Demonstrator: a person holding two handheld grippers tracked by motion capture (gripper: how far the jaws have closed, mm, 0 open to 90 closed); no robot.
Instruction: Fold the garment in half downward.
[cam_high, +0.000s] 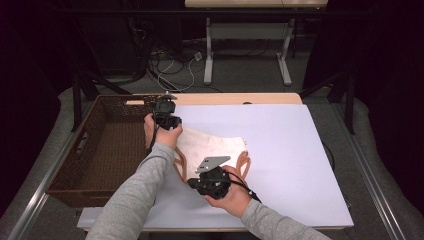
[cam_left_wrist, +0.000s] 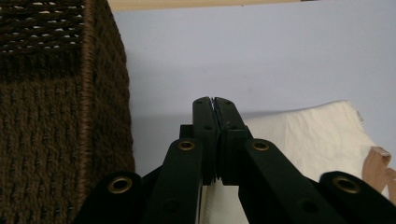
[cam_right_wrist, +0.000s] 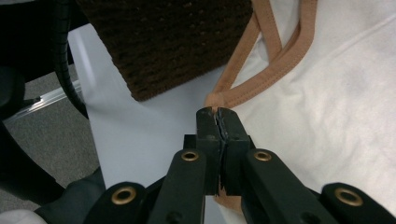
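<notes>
The cream tote bag (cam_high: 212, 147) lay flat on the white table (cam_high: 295, 165), just beside the wicker basket (cam_high: 107, 150), and I held it at two places. My left gripper (cam_high: 167, 120) was at the far corner of the bag, the one nearest to the basket wall, and its jaws were pressed together; in the left gripper view the cream cloth ran under them, so I judged that they pinched the edge, but the contact itself was hidden. My right gripper (cam_high: 196, 183) was at the near side, clamped on the tan handle strap (cam_right_wrist: 261, 81), which came out from both sides of the closed jaws in the right gripper view. So the line between my two grips ran from near to far, almost parallel to the basket's long wall, and the basket stood to the left of this line. I judged that the coming move was a lift and a carry to the left, over the rim. My left hand was nearer to the basket.
</notes>
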